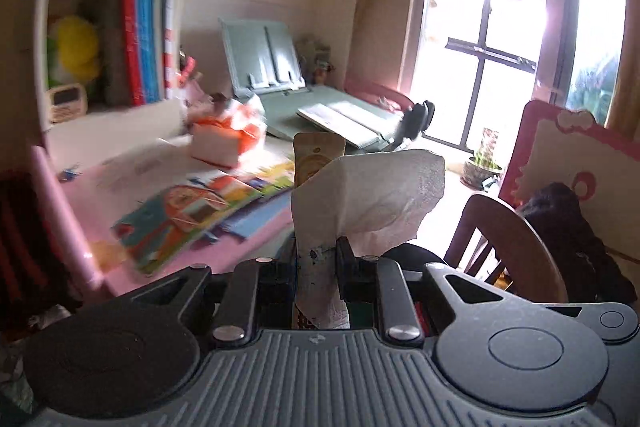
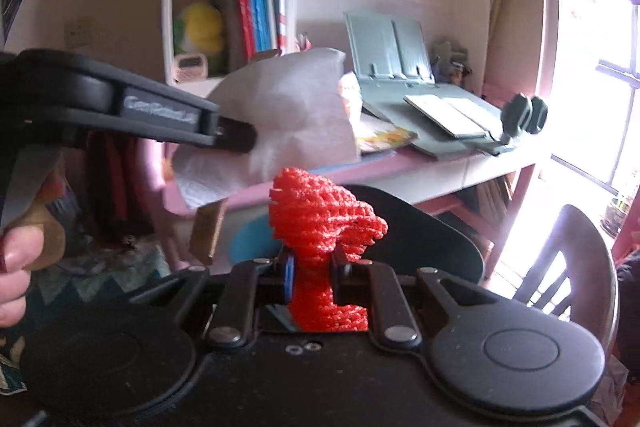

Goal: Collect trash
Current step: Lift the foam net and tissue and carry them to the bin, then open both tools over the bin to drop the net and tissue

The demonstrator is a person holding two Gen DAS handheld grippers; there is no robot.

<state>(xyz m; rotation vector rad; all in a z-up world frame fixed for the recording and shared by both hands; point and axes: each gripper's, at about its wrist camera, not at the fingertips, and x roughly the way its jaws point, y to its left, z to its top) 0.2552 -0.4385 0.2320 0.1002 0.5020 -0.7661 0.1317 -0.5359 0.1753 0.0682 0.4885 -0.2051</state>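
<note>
My left gripper (image 1: pixel 319 255) is shut on a crumpled white tissue (image 1: pixel 372 195) and a tan snack wrapper (image 1: pixel 316 157), held in the air beside the pink desk (image 1: pixel 256 231). It also shows in the right wrist view (image 2: pixel 236 135), at left, with the tissue (image 2: pixel 288 107) and the wrapper's end (image 2: pixel 208 231) hanging below. My right gripper (image 2: pixel 314 269) is shut on a red foam fruit net (image 2: pixel 320 223), held in front of the desk (image 2: pixel 400 163).
The desk holds colourful booklets (image 1: pixel 200 211), a tissue box (image 1: pixel 216 143) and a grey-green book stand (image 1: pixel 272 63). Shelves with books (image 2: pixel 260 11) rise behind. A wooden chair (image 1: pixel 508 243) stands right, by the bright window (image 1: pixel 488 59). A dark round bin (image 2: pixel 420 231) sits below my right gripper.
</note>
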